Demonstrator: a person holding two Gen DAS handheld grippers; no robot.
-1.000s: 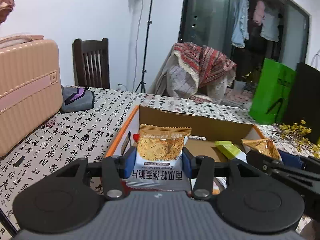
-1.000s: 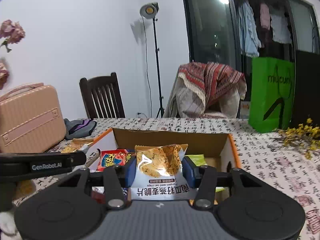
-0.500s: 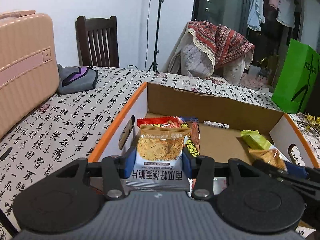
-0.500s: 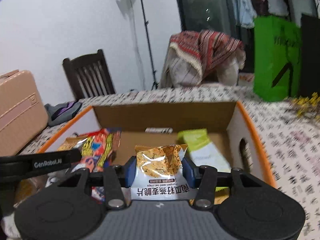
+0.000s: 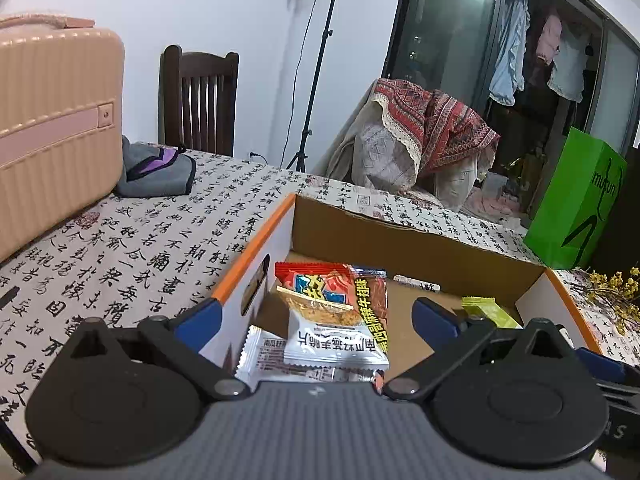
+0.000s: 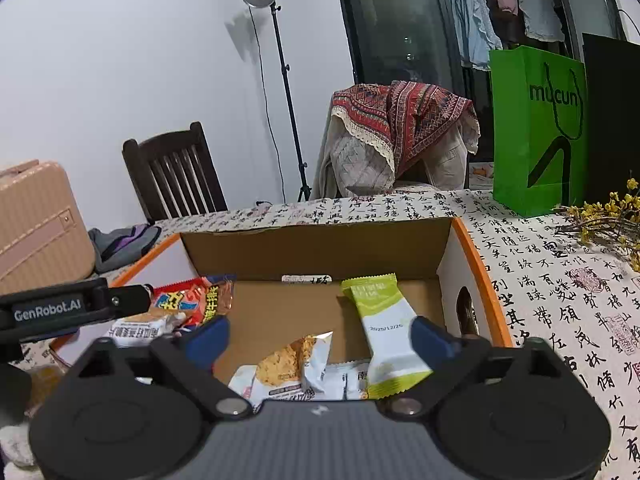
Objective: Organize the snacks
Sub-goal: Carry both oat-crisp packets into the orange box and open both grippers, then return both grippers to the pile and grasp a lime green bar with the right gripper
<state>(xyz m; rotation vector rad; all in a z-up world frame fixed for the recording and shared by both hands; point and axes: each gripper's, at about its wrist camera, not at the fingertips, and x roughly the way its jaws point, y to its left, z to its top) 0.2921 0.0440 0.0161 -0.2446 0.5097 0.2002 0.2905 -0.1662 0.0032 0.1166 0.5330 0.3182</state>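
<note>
A cardboard box (image 5: 256,240) with an orange rim stands on the calligraphy-print tablecloth. My left gripper (image 5: 316,316) hangs over the box's left end, jaws opening wide. A white oat-crisp packet (image 5: 332,332) lies loose between the jaws on a red packet (image 5: 320,284), with no pad touching it. My right gripper (image 6: 320,338) is over the box's (image 6: 480,272) right half, jaws also opening. Below it a second oat-crisp packet (image 6: 292,368) lies free on the box floor beside a green packet (image 6: 384,328). The left gripper's body (image 6: 60,308) shows at the left of the right wrist view.
A pink suitcase (image 5: 52,128) and a grey pouch (image 5: 160,172) sit at the table's left. A green paper bag (image 6: 536,128) and yellow dried flowers (image 6: 608,220) are at the right. A wooden chair (image 5: 196,100), a light stand (image 6: 280,80) and a blanket-draped chair (image 6: 400,132) stand behind the table.
Both grippers went from shut on an oat-crisp packet to wide open. Both packets now lie loose in the box. Both grippers came lower over the box.
</note>
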